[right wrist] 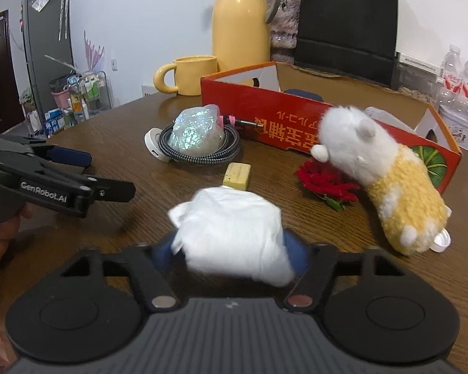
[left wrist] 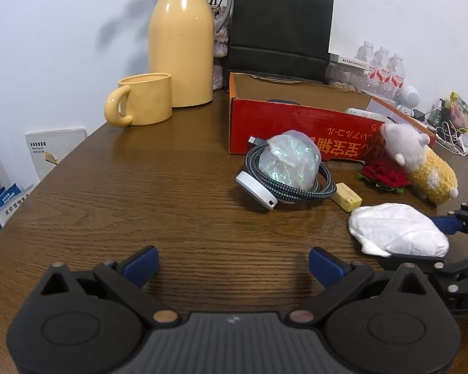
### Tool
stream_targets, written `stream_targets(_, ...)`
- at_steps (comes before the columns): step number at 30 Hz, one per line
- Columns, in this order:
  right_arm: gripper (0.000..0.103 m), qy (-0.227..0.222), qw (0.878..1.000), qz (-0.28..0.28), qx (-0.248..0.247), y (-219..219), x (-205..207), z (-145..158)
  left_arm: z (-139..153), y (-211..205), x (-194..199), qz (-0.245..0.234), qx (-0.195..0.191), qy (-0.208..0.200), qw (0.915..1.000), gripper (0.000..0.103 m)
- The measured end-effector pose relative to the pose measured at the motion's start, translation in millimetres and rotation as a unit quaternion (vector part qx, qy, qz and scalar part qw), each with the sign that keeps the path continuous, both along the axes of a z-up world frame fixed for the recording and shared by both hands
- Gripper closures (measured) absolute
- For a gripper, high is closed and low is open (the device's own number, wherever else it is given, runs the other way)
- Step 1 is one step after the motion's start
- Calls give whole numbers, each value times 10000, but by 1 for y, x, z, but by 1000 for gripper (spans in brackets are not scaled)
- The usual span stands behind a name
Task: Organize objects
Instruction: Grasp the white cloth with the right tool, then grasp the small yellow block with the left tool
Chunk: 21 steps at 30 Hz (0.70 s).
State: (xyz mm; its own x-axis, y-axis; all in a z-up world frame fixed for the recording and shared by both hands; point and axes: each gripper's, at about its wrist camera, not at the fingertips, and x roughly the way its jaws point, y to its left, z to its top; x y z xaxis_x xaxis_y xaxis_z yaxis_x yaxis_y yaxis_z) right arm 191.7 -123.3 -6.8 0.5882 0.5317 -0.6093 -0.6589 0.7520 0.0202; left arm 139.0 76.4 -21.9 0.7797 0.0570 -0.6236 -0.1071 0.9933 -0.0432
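My right gripper (right wrist: 231, 246) is shut on a crumpled white tissue wad (right wrist: 234, 233) just above the brown table; the wad also shows in the left wrist view (left wrist: 396, 229). My left gripper (left wrist: 232, 263) is open and empty over bare table; it shows at the left of the right wrist view (right wrist: 87, 171). Ahead lie a shiny iridescent wrapped lump (left wrist: 291, 162) on a coiled braided cable (left wrist: 324, 184) with a white round charger (left wrist: 255, 190), a yellow eraser block (left wrist: 348, 198), a red fabric rose (left wrist: 385, 176) and a white-and-yellow plush toy (left wrist: 421, 162). A red open cardboard box (left wrist: 265, 118) stands behind them.
A yellow mug (left wrist: 146, 99) and a yellow thermos jug (left wrist: 181, 40) stand at the back left. A black paper bag (left wrist: 280, 28) stands behind the box. Water bottles (left wrist: 383, 68) and cables (left wrist: 452, 137) are at the far right. The table edge (left wrist: 46, 180) curves on the left.
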Motion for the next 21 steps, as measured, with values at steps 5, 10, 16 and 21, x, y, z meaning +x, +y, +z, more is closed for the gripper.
stream_targets(5, 40, -127, 9993, -279, 233, -15, -6, 4, -1, -2, 1, 17, 76, 21, 10000, 1)
stream_targets(10, 40, -623, 9945, -713, 439, -35, -20, 11, 1, -9, 3, 93, -27, -62, 9999, 1)
stream_targets(16, 40, -1030, 9848, -1257, 621, -57, -26, 16, 7, -45, 17, -103, -126, -168, 9997, 3)
stream_targets(21, 40, -1287, 9773, -1519, 727, -66, -31, 18, 8, -76, 39, -84, -80, -107, 9999, 13)
